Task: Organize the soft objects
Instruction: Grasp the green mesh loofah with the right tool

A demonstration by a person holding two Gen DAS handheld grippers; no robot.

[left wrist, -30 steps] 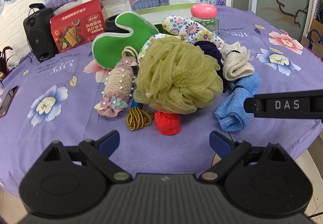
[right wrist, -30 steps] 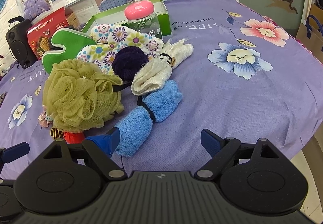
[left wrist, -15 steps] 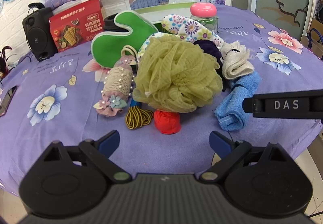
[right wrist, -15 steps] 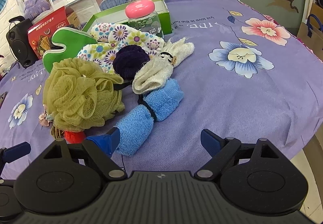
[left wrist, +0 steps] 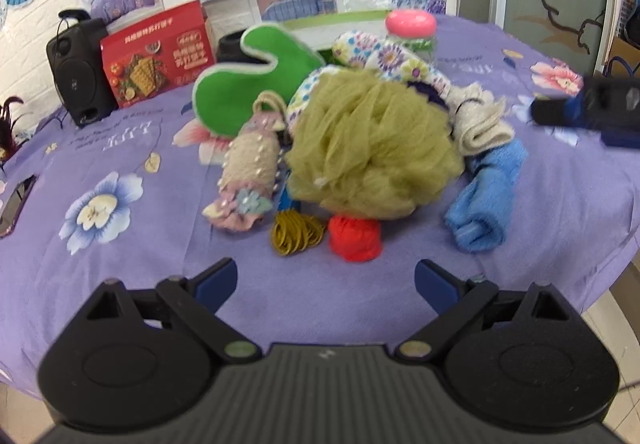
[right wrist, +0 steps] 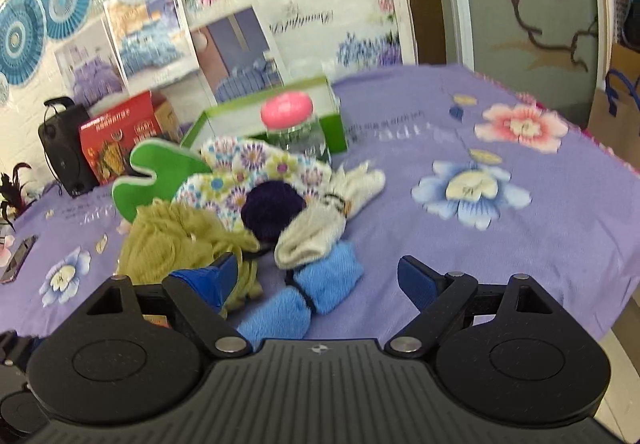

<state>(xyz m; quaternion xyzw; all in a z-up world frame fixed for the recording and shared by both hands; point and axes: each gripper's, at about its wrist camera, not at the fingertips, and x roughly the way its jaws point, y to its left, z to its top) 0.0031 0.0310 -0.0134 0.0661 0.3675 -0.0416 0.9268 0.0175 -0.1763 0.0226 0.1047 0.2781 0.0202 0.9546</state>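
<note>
Soft objects sit heaped at the middle of the purple flowered surface (left wrist: 120, 264). Largest is the olive mesh pouf (left wrist: 372, 143), with the green mitt (left wrist: 248, 83) at its 10 o'clock and the floral cloth (right wrist: 256, 171) behind it. A blue rolled towel (left wrist: 484, 195) lies at its 4 o'clock, touching the cream rolled towel (left wrist: 480, 119) above. At 9 o'clock rests a beaded pouch (left wrist: 248, 167); the red ball (left wrist: 354, 238) and yellow cord coil (left wrist: 298, 234) lie at 6 o'clock. Left hand-held gripper (left wrist: 326, 282) is spread wide over bare cloth, holding nothing; right hand-held gripper (right wrist: 318, 278) is likewise wide, above the blue towel.
</note>
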